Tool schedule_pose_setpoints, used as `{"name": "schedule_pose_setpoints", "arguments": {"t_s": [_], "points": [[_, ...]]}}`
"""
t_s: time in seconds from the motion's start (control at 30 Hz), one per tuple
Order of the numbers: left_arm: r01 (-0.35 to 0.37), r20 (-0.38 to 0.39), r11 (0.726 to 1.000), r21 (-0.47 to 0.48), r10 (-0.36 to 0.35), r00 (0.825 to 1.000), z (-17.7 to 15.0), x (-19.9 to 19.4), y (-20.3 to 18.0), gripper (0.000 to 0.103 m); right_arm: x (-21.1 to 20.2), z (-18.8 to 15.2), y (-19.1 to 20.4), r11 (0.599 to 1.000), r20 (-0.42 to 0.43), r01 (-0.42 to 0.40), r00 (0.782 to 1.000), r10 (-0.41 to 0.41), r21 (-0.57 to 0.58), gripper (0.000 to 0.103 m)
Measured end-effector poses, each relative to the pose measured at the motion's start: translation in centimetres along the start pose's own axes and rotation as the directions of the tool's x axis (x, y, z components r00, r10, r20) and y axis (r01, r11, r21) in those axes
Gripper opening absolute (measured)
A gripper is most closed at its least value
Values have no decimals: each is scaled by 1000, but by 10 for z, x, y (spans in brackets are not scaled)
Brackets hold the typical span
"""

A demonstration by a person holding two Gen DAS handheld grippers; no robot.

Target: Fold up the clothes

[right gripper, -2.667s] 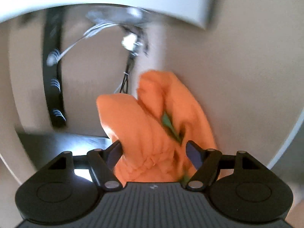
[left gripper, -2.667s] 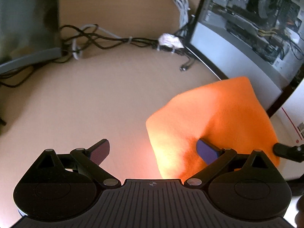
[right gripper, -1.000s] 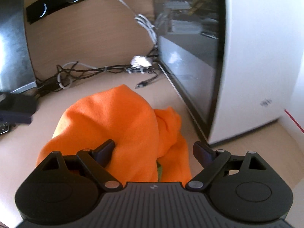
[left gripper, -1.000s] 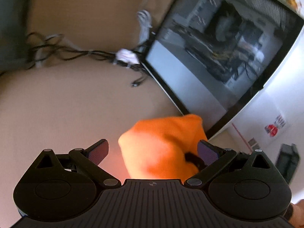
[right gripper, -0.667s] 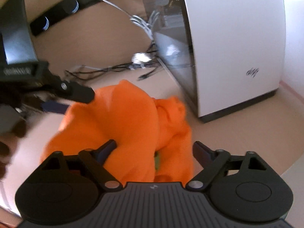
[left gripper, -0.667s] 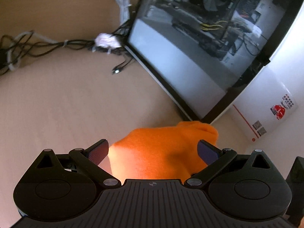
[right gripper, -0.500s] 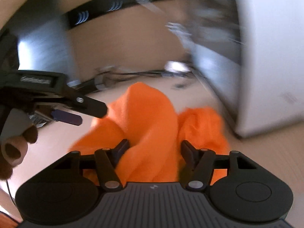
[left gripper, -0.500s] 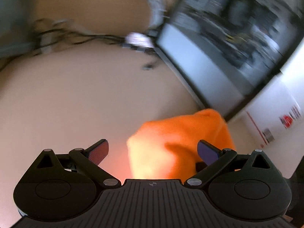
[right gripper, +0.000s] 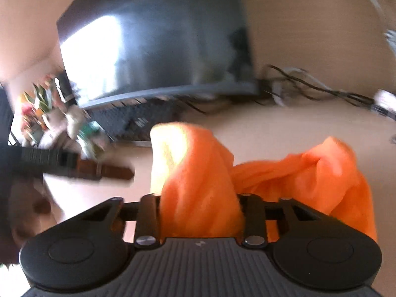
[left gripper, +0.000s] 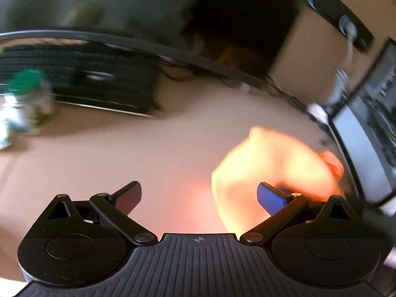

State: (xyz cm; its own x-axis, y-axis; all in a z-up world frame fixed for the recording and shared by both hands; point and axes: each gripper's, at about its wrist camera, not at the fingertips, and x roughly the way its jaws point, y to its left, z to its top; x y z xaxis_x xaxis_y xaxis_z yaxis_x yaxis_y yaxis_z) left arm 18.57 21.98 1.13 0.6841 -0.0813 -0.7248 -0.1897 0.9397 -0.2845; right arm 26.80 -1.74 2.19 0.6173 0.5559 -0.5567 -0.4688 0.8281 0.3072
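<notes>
An orange cloth [right gripper: 198, 163] lies crumpled on the wooden desk [left gripper: 123, 153]. My right gripper [right gripper: 200, 198] has a raised fold of it bunched between its fingers, and the jaws are closing on that fold. The rest of the cloth trails off to the right. In the left wrist view the cloth [left gripper: 277, 158] is a blurred, bright heap behind the right finger. My left gripper [left gripper: 198, 188] stands wide open over bare desk with nothing between its pads. It also shows at the left of the right wrist view, held by a hand [right gripper: 29, 210].
A dark keyboard [left gripper: 99, 81] and a monitor [right gripper: 160, 37] stand at the back of the desk. At the far left is a green-capped bottle [left gripper: 24, 94]. Tangled cables [right gripper: 321, 86] run toward a glass-sided computer case [left gripper: 371, 136] at the right.
Both views have swung left, from the computer case toward the monitor and keyboard. The right jaws have narrowed onto a fold of the orange cloth. The left jaws have stayed wide.
</notes>
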Motion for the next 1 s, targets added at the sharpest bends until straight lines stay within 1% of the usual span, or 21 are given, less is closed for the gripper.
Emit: {"name": "schedule_pose_setpoints", "arguments": {"t_s": [0.07, 0.13, 0.2, 0.27, 0.33, 0.37, 0.43, 0.47, 0.5, 0.53, 0.57, 0.6, 0.63, 0.7, 0.73, 0.77, 0.8, 0.87, 0.9, 0.93, 1.0], "points": [[-31, 26, 999, -26, 31, 999, 2, -14, 21, 102, 17, 23, 13, 995, 7, -83, 997, 83, 47, 26], [-42, 42, 998, -50, 44, 998, 4, -24, 39, 102, 31, 41, 22, 978, 15, -166, 986, 165, 128, 26], [-41, 59, 996, -77, 45, 997, 7, -31, 58, 102, 46, 51, 17, 934, 28, -232, 972, 233, 271, 26], [-40, 64, 995, -89, 46, 997, 11, -35, 72, 102, 58, 56, 6, 865, 51, -275, 958, 281, 420, 26], [-38, 59, 995, -89, 43, 997, 14, -34, 82, 102, 64, 47, -14, 767, 80, -277, 955, 285, 579, 26], [-29, 59, 996, -88, 34, 998, 15, -33, 85, 102, 66, 39, -26, 702, 97, -268, 957, 275, 659, 26], [-7, 58, 996, -85, 12, 998, 16, -32, 91, 102, 65, 12, -56, 535, 126, -227, 968, 219, 814, 26], [5, 58, 996, -84, 0, 998, 18, -30, 91, 102, 64, -4, -70, 442, 127, -194, 976, 176, 876, 26], [16, 58, 996, -84, -11, 998, 20, -28, 90, 102, 60, -19, -81, 367, 113, -154, 985, 131, 917, 26], [32, 55, 996, -84, -27, 998, 21, -25, 86, 102, 56, -28, -89, 332, 88, -114, 992, 92, 936, 26], [51, 52, 995, -83, -47, 998, 22, -22, 82, 102, 52, -31, -92, 357, 62, -79, 996, 59, 931, 28], [79, 51, 994, -71, -75, 996, 22, -20, 75, 102, 46, -31, -93, 407, 39, -46, 999, 26, 912, 28], [109, 51, 992, -57, -106, 993, 22, -18, 68, 102, 42, -27, -90, 485, 15, -10, 1000, -6, 875, 31], [153, 40, 988, -35, -152, 988, 21, -12, 50, 102, 36, -11, -71, 703, -36, 86, 996, -85, 706, 37], [180, 28, 983, -31, -179, 984, 18, -8, 41, 102, 33, -5, -62, 786, -56, 126, 992, -116, 606, 43], [207, 13, 978, -28, -207, 978, 16, -4, 31, 102, 34, -3, -55, 831, -79, 149, 989, -127, 536, 47], [214, 2, 977, -9, -214, 977, 11, 0, 21, 102, 37, -2, -53, 853, -107, 157, 987, -120, 497, 49], [214, -19, 976, 37, -213, 977, 2, 10, 1, 102, 36, -3, -59, 866, -134, 167, 984, -117, 471, 62], [214, -29, 975, 61, -213, 977, -2, 15, -10, 102, 36, -1, -63, 874, -140, 180, 982, -130, 451, 65], [191, -34, 977, 90, -188, 982, -7, 19, -18, 102, 35, 0, -66, 882, -146, 194, 979, -144, 430, 68], [139, -39, 980, 141, -135, 990, -17, 26, -33, 103, 26, 5, -71, 907, -151, 235, 970, -193, 351, 68]]}}
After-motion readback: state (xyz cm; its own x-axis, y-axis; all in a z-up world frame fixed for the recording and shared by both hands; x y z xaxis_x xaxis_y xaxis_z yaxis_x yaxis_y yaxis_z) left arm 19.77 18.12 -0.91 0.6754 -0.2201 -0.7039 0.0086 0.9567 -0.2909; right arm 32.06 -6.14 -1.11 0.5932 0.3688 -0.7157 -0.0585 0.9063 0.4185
